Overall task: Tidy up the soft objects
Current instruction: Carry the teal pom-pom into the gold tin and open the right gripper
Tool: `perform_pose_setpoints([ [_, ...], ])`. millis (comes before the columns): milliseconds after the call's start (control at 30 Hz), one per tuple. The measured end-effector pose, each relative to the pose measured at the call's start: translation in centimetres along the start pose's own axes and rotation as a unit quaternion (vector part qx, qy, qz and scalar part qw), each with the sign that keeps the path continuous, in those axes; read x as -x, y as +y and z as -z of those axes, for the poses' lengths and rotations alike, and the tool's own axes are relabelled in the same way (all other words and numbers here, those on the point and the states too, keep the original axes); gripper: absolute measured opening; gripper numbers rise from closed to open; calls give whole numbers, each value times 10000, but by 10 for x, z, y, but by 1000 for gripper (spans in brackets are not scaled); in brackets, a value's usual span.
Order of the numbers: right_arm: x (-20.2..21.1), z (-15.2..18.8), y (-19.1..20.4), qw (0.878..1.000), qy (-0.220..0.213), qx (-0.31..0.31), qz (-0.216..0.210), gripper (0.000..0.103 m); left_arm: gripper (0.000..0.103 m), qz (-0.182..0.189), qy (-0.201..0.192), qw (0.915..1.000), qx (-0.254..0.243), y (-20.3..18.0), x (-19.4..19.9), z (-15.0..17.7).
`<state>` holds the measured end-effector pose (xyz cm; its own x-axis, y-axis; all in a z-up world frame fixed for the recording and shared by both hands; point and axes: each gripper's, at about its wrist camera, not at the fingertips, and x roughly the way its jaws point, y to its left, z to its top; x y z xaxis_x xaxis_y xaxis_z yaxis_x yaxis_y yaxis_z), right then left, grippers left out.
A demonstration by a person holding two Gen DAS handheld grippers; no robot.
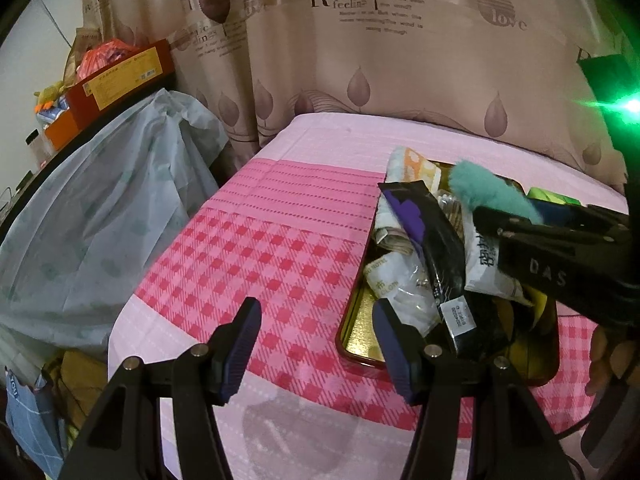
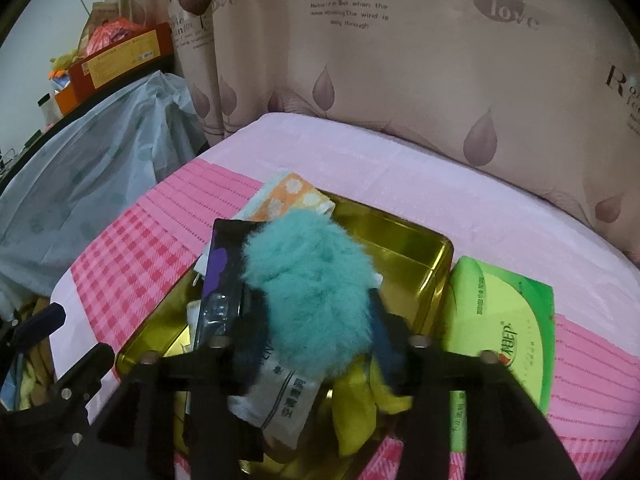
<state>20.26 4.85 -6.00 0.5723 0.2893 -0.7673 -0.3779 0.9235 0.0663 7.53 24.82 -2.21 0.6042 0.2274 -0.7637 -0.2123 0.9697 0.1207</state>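
Note:
A gold tin [image 2: 420,248] lies on the pink checked bed and holds a pile of soft items. Among them are a black and purple sachet [image 2: 224,272], a white sachet [image 2: 280,396], a yellow cloth [image 2: 356,412] and an orange dotted cloth [image 2: 296,192]. A teal fluffy ball [image 2: 308,288] sits round and unsqueezed between the fingers of my right gripper [image 2: 312,320], on top of the pile. In the left wrist view the ball [image 1: 492,192] pokes out past that gripper's tip. My left gripper [image 1: 316,308] is open and empty, beside the tin's left rim [image 1: 360,344].
A green tissue pack [image 2: 504,320] lies on the bed just right of the tin. A pale plastic sheet [image 1: 100,216] drapes over furniture at the left, with boxes [image 1: 120,76] on top. A printed curtain [image 1: 360,60] hangs behind the bed.

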Motion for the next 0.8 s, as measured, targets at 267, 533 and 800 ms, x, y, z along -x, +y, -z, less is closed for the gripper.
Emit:
perform_pose_setpoints([
  [267, 22, 12, 1, 9999, -64, -65, -49, 85, 59, 39, -25, 10000, 7, 0, 1, -1],
  [533, 57, 47, 8, 9994, -68, 23, 346, 95, 59, 83, -18, 10000, -25, -4, 3, 0],
  [800, 78, 76, 7, 9978, 69, -363, 544, 100, 59, 169, -79, 9998, -69, -9, 9, 2],
])
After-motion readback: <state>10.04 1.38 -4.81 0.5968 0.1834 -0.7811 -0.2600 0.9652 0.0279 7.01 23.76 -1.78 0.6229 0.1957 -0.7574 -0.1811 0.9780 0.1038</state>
